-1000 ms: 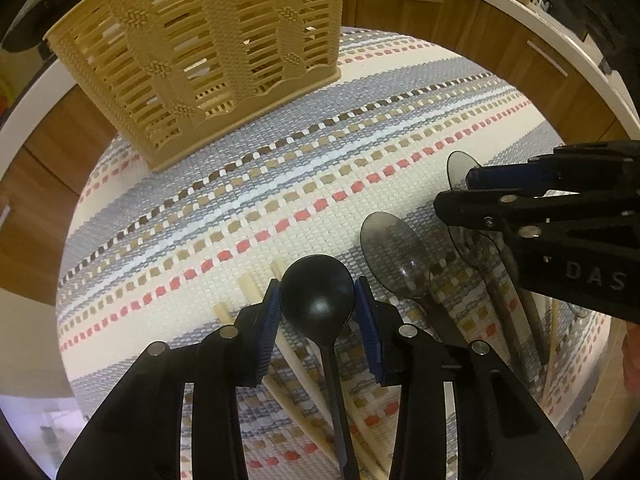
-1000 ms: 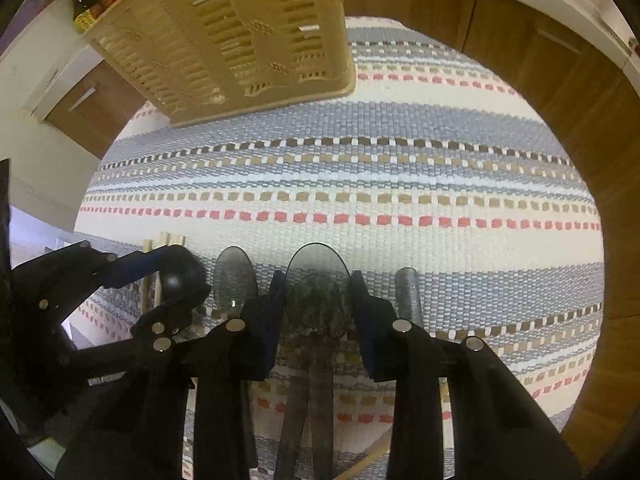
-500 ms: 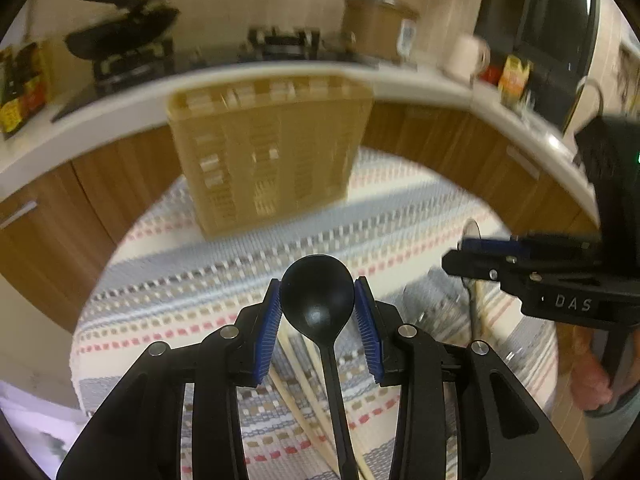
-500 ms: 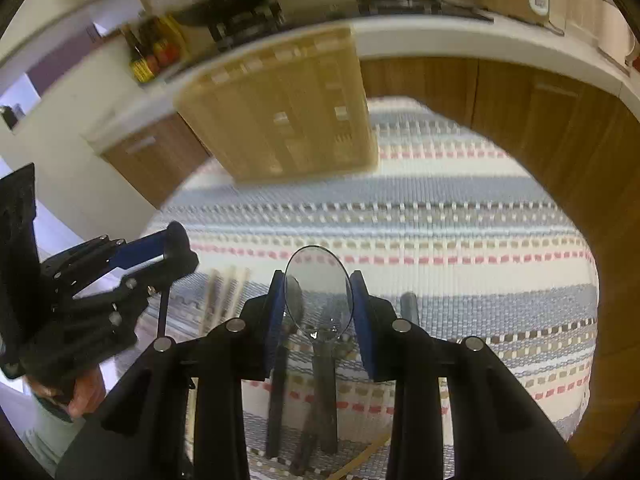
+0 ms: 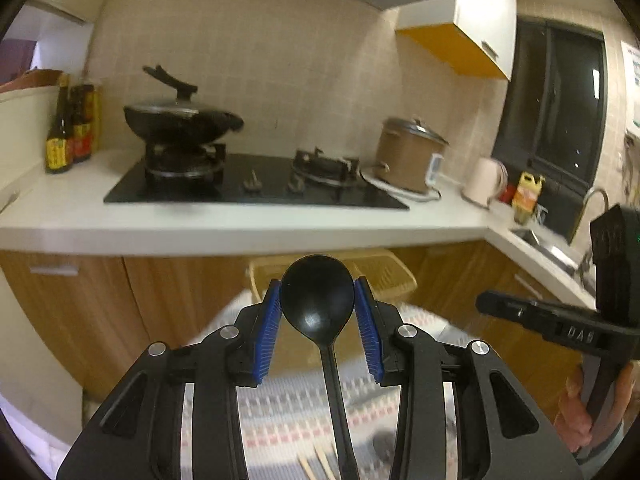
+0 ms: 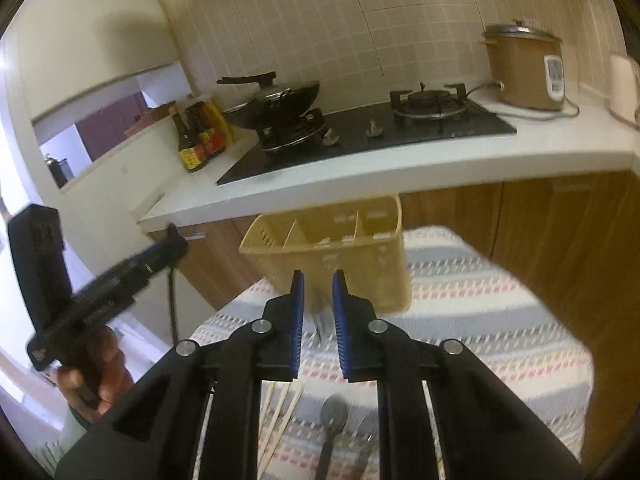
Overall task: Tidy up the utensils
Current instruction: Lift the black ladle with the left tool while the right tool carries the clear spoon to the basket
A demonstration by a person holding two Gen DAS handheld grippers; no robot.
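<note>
My left gripper (image 5: 317, 312) is shut on a black spoon (image 5: 318, 300), held by the bowl with the handle hanging down, lifted above the striped mat (image 5: 288, 404). The tan slotted utensil basket (image 5: 384, 276) stands behind it, mostly hidden. In the right wrist view the basket (image 6: 340, 240) stands just beyond my right gripper (image 6: 318, 312), whose blue pads are close together; a blurred translucent smoky spoon seems to sit between them, hard to make out. The left gripper (image 6: 120, 276) shows at the left there, with the spoon handle hanging below it.
Wooden chopsticks (image 6: 280, 412) and dark spoons (image 6: 334, 420) lie on the striped mat (image 6: 480, 320) below my right gripper. A kitchen counter (image 5: 200, 220) with a stove, a wok, bottles and a rice cooker (image 6: 524, 68) runs behind. Wooden cabinets (image 6: 560, 232) stand below it.
Both grippers have risen off the mat and tilted up, each carrying its spoon. The basket now sits lower in view and the counter has come into sight.
</note>
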